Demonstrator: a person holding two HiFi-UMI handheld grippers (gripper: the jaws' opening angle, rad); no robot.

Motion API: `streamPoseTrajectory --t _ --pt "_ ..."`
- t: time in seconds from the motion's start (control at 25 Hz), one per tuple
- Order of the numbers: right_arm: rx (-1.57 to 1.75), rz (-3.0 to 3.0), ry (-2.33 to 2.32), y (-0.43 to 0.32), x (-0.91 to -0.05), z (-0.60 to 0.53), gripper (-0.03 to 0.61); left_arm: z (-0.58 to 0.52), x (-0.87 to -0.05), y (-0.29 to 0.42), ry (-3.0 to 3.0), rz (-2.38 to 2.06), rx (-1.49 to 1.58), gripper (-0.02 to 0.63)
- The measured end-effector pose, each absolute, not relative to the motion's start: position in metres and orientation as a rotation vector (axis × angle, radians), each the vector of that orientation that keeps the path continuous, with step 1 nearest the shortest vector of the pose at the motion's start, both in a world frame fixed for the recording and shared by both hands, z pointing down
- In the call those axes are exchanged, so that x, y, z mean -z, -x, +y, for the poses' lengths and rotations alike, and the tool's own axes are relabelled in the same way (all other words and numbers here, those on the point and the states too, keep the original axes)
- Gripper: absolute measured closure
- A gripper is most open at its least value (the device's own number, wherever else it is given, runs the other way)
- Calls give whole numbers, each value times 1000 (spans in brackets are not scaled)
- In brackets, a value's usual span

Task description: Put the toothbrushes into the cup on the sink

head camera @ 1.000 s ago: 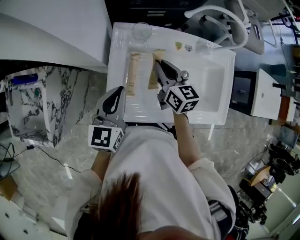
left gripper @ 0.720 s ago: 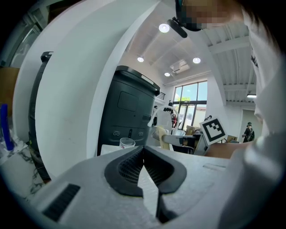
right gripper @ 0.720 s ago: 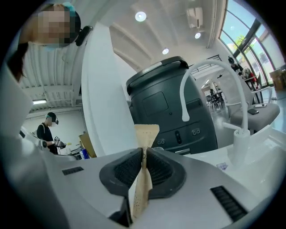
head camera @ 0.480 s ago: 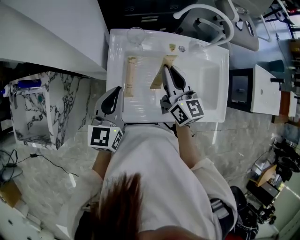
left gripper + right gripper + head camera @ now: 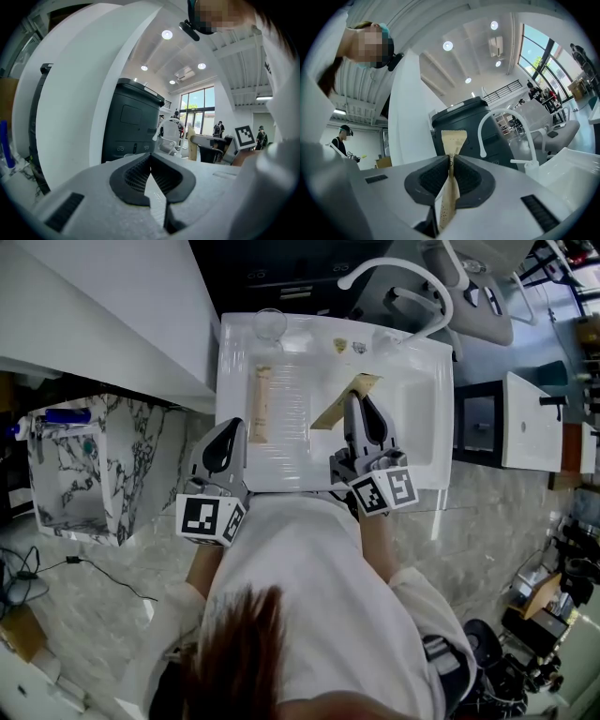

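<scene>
A white sink [image 5: 422, 442] fills the middle of the head view. One tan paper-wrapped toothbrush [image 5: 260, 405] lies flat on its left side. My right gripper [image 5: 359, 401] is shut on a second wrapped toothbrush [image 5: 337, 409], held off the sink and slanting up to the right. In the right gripper view that wrapped toothbrush [image 5: 453, 139] sticks up between the closed jaws of the right gripper [image 5: 451, 161]. A clear glass cup [image 5: 270, 324] stands at the sink's back left corner. My left gripper [image 5: 232, 427] hovers over the front left edge, and in its own view the left gripper [image 5: 150, 159] is shut and holds nothing.
A white curved faucet [image 5: 398, 268] arches over the back right of the sink, also seen as the faucet [image 5: 506, 117] ahead of the right jaws. Two small items [image 5: 349, 347] sit on the back ledge. A white counter [image 5: 103, 306] and a marble cabinet [image 5: 66, 465] stand left.
My right gripper has lifted the wrapped toothbrush off the sink and swung right; the packet now slants toward the back right. The left gripper has barely shifted.
</scene>
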State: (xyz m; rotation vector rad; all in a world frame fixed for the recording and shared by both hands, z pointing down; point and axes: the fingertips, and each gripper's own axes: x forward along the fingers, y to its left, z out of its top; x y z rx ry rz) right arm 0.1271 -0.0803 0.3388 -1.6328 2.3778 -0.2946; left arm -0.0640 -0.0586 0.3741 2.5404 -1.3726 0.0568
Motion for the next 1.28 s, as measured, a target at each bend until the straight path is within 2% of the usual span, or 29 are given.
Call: streamPoseTrajectory --t 0.64,1.28 --pt "237 2279 1729 -159 -326 -69 540 -65 -376 51 -2554 -1328 -56 598" --pt "78 2279 1602 -138 -279 -140 540 -87 -388 56 -2507 -1322 -78 598"
